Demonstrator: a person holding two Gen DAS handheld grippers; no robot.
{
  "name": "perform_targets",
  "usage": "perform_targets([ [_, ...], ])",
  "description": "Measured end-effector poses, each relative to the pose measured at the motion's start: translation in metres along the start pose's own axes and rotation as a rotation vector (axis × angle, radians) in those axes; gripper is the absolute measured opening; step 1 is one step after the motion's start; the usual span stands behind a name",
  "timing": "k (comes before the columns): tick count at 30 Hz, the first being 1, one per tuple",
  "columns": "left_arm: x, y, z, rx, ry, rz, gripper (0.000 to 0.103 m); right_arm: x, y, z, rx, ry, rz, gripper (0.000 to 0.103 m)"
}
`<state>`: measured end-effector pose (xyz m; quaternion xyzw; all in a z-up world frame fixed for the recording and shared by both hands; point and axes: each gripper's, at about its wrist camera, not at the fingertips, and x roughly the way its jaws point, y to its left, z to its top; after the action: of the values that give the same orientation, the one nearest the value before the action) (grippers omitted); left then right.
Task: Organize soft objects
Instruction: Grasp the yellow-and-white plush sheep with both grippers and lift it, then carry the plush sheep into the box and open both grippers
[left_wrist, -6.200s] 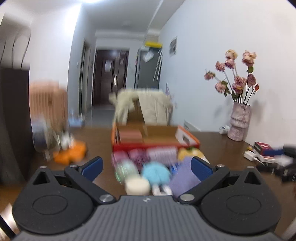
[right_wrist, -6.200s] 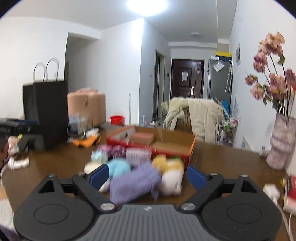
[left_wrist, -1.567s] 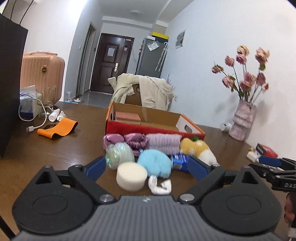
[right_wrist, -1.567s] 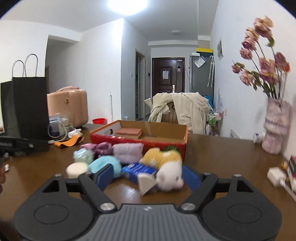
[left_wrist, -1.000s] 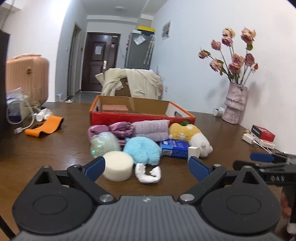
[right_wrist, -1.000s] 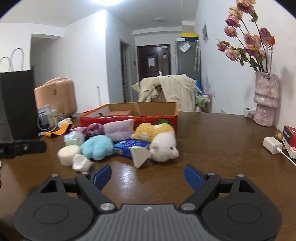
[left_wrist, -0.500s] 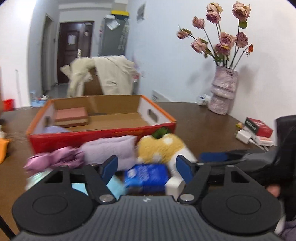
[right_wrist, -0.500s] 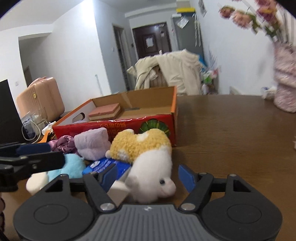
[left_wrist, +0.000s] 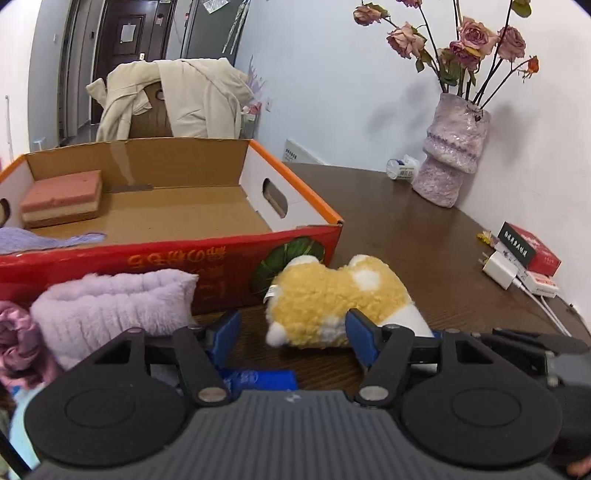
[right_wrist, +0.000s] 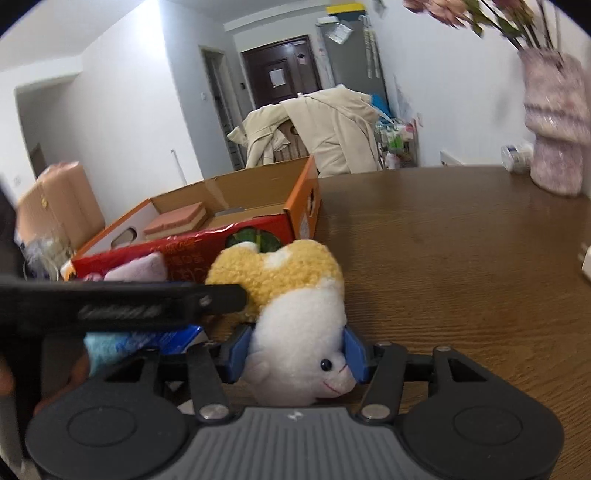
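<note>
A dark brown wooden worktop (left_wrist: 424, 236) filled the lower half of both views. On it, toward ten o'clock in both views, sat an open cardboard box (left_wrist: 177, 254) with a red front wall and orange rim. Inside the box, at its far left corner, lay a pink and tan sponge block (left_wrist: 61, 199), and a piece of lilac knit cloth (left_wrist: 44, 238) lay against the near wall.

Just in front of the box's red wall lay a yellow and white plush toy (right_wrist: 291, 295), its yellow back toward the box and its white face toward the right wrist camera. At its nine o'clock in the left wrist view lay a folded lilac fluffy towel (left_wrist: 110, 299), also close against the box, with a blue packet (left_wrist: 258, 378) nearer the camera.

The right gripper (right_wrist: 297, 350) had just been closing its fingers; its blue pads pressed on both sides of the toy's white head, so it had hold of the toy. The left gripper (left_wrist: 293, 334) had also just been closing its fingers and stood about half open; the toy's yellow rear sat between the pads, the right-hand pad against the fleece and the left-hand pad clear of it, with bare worktop showing in the gap.

At two o'clock in the left wrist view stood a mottled pink vase (left_wrist: 450, 151) of dried roses, well apart from the toy.
</note>
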<state>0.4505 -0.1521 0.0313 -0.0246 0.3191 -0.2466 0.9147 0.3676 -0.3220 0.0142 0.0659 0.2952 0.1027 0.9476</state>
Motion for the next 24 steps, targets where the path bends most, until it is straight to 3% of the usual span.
perform_targets([
  [4, 0.006, 0.003, -0.001, -0.017, -0.001, -0.066, 0.049, 0.003, 0.006, -0.003, -0.053, 0.014, -0.034, 0.055],
  [11, 0.000, 0.003, 0.001, -0.027, -0.021, -0.079, 0.044, -0.011, 0.002, 0.002, -0.033, -0.026, 0.012, 0.049],
  [17, -0.060, -0.008, 0.008, 0.003, -0.083, -0.086, 0.044, -0.063, 0.022, 0.012, -0.104, -0.100, 0.066, 0.049],
  [24, -0.124, -0.019, -0.011, 0.022, -0.150, -0.101, 0.044, -0.115, 0.043, 0.006, -0.121, -0.122, 0.123, 0.048],
])
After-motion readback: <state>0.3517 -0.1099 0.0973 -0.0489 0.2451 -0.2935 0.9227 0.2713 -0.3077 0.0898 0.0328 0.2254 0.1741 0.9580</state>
